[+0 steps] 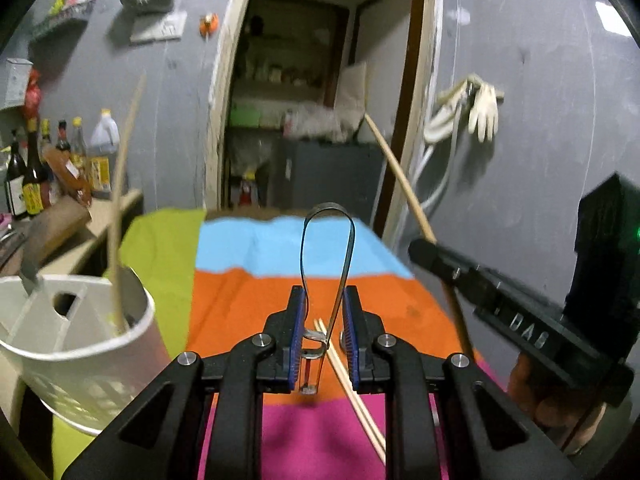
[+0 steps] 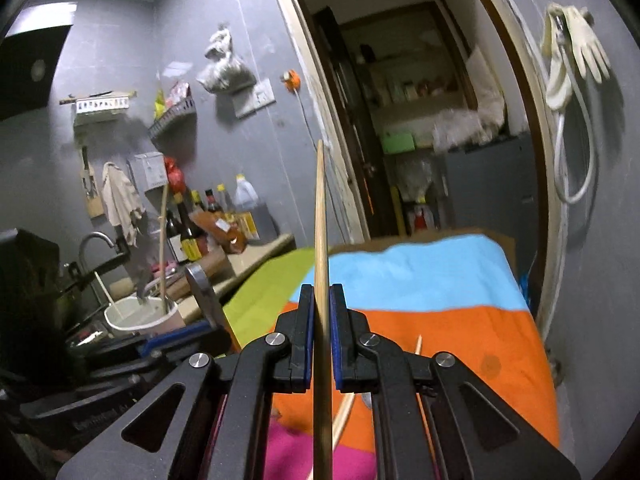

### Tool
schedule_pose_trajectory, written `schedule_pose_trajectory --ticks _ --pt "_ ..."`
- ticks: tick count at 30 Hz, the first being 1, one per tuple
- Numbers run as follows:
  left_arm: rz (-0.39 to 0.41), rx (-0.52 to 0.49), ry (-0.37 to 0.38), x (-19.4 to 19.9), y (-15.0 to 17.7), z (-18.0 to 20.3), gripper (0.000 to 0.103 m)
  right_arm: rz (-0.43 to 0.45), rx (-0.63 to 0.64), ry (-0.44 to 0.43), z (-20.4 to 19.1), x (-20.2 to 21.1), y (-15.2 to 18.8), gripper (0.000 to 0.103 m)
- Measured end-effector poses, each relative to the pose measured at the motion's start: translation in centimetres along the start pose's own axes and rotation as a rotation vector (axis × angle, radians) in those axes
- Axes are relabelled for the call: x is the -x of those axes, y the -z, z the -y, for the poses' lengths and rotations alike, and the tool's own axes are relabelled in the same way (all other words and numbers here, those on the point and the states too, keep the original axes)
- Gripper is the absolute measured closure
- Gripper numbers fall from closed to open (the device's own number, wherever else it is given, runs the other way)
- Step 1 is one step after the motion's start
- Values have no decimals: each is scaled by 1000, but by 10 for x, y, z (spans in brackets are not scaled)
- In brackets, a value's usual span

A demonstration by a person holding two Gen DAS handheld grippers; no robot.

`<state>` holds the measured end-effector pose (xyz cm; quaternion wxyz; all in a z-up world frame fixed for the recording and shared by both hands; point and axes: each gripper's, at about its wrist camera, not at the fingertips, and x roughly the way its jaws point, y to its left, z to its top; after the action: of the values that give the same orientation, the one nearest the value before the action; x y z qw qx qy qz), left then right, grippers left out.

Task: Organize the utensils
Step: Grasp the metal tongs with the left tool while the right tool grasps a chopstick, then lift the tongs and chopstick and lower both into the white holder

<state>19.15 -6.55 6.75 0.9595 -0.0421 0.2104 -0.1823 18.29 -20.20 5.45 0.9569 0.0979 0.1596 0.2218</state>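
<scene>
The right gripper (image 2: 321, 312) is clamped on a single wooden chopstick (image 2: 320, 216), blue pads pinching it low on the shaft, the stick rising almost straight to twelve o'clock in the right wrist view with its lower end running down out of frame. From the left wrist view the same stick slants up toward eleven o'clock from that gripper's black nose. The left gripper (image 1: 325, 312) holds a pair of metal tongs (image 1: 329, 248), loop end up at twelve; the jaws sit close either side of the arms, though whether they truly bite I cannot tell for sure, so call it a light hold. Out at nine o'clock stands the white utensil holder (image 1: 132, 344), divided inside, one chopstick (image 1: 120, 216) already leaning in its near compartment and a grey-handled tool (image 1: 28, 276) in another. Two more chopsticks (image 1: 352, 384) lie on the striped cloth (image 1: 240, 304) at six o'clock. The step in hand looks like carrying the held stick over to the holder. Done well, that means keeping the stick upright, bringing its lower tip over the compartment that already has a chopstick, lowering before letting go, and steering clear of the tongs and the leaning stick on the way across.
</scene>
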Motion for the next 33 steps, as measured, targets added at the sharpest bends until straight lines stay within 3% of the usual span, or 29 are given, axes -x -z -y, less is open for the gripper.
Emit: schedule_pose_trajectory --ticks 8,17,26,33 --pt "86 12 -24 39 -27 -8 88 112 13 -42 -29 8 -18 97" --pt "151 45 -73 89 -58 -50 88 268 4 -109 -83 -3 -37 97" --pt "232 96 -257 139 -75 -123 88 272 -44 -259 -130 -47 -48 97" --pt "204 182 -313 137 -59 -169 88 279 -88 -243 -147 -76 -33 97"
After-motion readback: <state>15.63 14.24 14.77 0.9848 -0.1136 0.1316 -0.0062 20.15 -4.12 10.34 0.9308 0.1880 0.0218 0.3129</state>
